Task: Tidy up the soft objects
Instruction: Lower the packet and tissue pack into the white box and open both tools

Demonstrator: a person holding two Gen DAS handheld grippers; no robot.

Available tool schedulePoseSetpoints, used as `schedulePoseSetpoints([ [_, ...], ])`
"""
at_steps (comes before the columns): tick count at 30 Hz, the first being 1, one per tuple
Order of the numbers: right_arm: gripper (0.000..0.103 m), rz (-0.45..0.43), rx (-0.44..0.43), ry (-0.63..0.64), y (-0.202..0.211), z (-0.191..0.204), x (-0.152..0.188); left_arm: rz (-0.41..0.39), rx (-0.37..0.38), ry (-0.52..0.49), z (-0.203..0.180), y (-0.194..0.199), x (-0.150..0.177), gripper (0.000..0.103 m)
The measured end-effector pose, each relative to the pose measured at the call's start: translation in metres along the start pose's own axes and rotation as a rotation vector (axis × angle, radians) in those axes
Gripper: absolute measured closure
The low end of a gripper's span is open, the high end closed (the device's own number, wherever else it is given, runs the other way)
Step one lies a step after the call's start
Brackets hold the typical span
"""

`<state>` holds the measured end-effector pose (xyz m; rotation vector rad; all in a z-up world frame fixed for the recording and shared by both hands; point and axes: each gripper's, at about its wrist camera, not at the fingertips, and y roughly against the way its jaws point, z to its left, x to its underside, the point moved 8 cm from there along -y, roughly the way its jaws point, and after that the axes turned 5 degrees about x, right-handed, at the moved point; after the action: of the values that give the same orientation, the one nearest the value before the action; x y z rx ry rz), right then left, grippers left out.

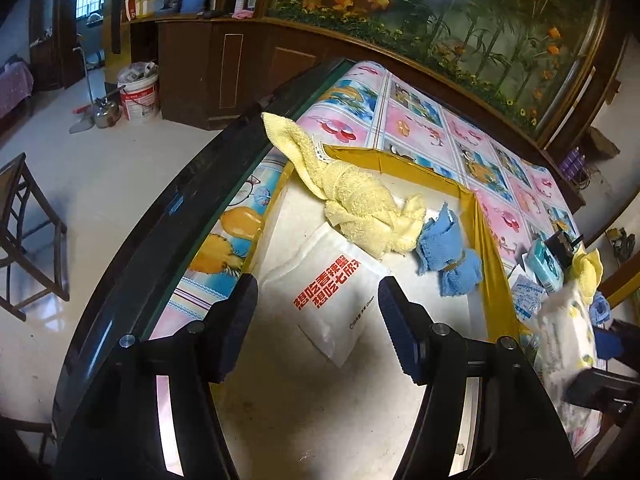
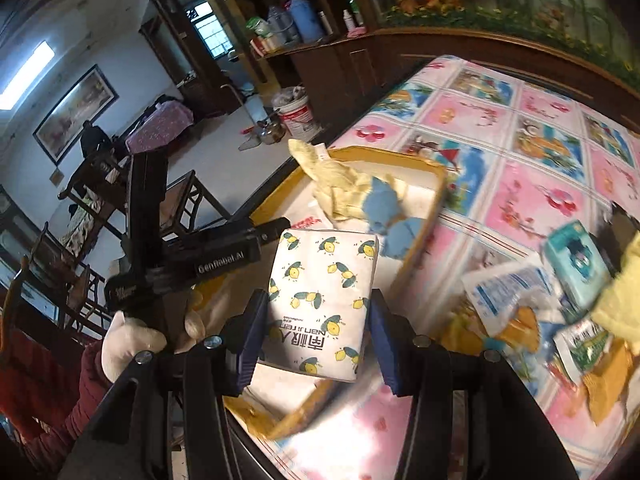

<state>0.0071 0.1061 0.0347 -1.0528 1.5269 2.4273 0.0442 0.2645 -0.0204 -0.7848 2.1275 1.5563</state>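
A shallow yellow-rimmed box (image 1: 482, 236) lies on the table. In it are a yellow towel (image 1: 360, 200), a blue cloth (image 1: 448, 248) and a white packet with red print (image 1: 332, 292). My left gripper (image 1: 318, 316) is open and empty above the packet. My right gripper (image 2: 316, 340) is shut on a white tissue pack with lemon print (image 2: 320, 300) and holds it over the box's near right rim (image 2: 424, 240). The pack also shows in the left wrist view (image 1: 568, 328). The left gripper appears in the right wrist view (image 2: 224, 248).
Loose items lie on the patterned tablecloth (image 2: 540, 152) to the right of the box: a teal pack (image 2: 576, 260), a blue-printed sachet (image 2: 500, 288), another yellow towel (image 2: 624, 304) and small packets. Wooden chairs (image 1: 28, 232) stand on the floor left of the table edge.
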Motion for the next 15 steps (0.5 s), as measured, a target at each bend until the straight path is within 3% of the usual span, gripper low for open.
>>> schedulePoseSetpoints([
  [6, 0.051, 0.053, 0.026, 0.021, -0.049, 0.018, -0.022, 0.007, 0.066, -0.042, 0.005, 0.004, -0.001, 0.04],
  [15, 0.041, 0.089, 0.011, -0.028, -0.075, 0.007, -0.025, -0.058, 0.177, 0.049, 0.003, 0.029, 0.004, 0.04],
])
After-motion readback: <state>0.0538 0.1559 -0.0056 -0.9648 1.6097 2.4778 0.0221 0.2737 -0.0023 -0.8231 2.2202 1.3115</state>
